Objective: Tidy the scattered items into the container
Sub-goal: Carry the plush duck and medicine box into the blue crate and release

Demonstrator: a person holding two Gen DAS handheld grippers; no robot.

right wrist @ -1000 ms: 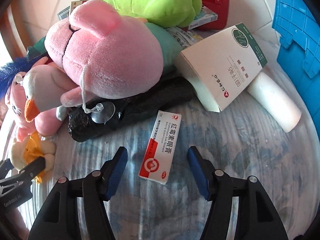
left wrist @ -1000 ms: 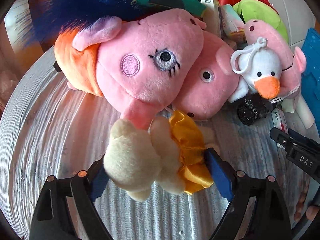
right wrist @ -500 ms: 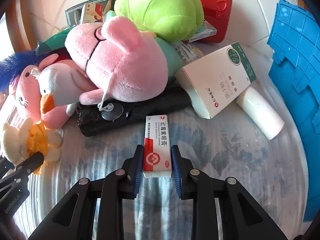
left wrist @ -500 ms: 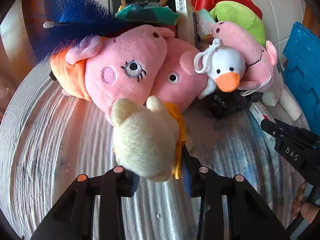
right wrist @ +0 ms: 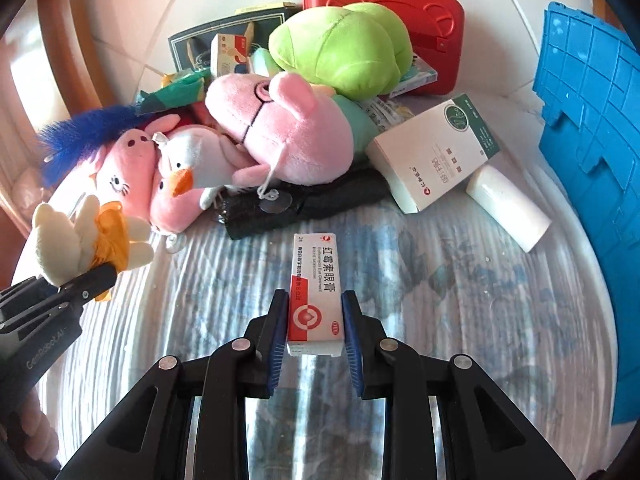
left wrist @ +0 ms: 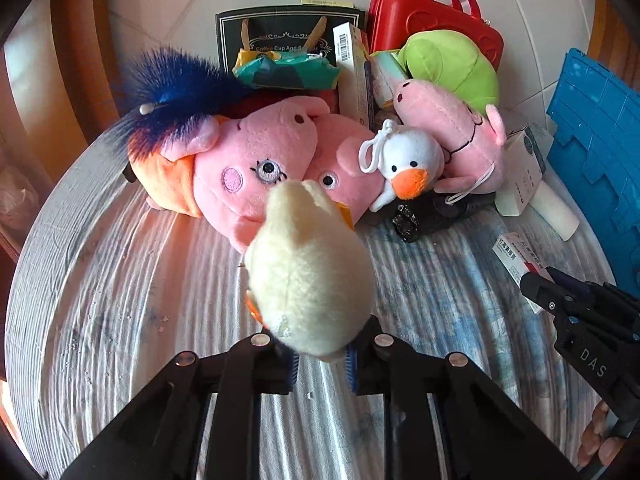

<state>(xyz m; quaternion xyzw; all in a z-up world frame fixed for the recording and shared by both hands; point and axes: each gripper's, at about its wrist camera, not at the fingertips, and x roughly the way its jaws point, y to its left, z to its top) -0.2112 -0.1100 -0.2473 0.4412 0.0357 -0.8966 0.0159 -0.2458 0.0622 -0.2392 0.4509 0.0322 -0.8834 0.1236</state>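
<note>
My left gripper (left wrist: 322, 354) is shut on a small cream plush toy with a yellow dress (left wrist: 308, 276), lifted off the round table (left wrist: 120, 280); the same toy (right wrist: 80, 236) hangs at the left of the right wrist view. My right gripper (right wrist: 316, 316) is shut on a red-and-white ointment box (right wrist: 316, 288), also raised above the tabletop. That box (left wrist: 516, 254) shows at the right of the left wrist view. The blue crate (right wrist: 592, 128) stands at the table's right edge.
A pile sits at the back: pink pig plushes (left wrist: 248, 164), a white duck plush (left wrist: 408, 160), a green plush (right wrist: 340, 48), a blue feather toy (left wrist: 176, 84), a red case (right wrist: 400, 8), a white-and-green box (right wrist: 436, 152), a white cylinder (right wrist: 508, 208) and a black bundle (right wrist: 304, 204).
Both grippers closed from open, the left on the cream plush toy, the right on the ointment box. Both then rose and pulled back from the pile with their items.
</note>
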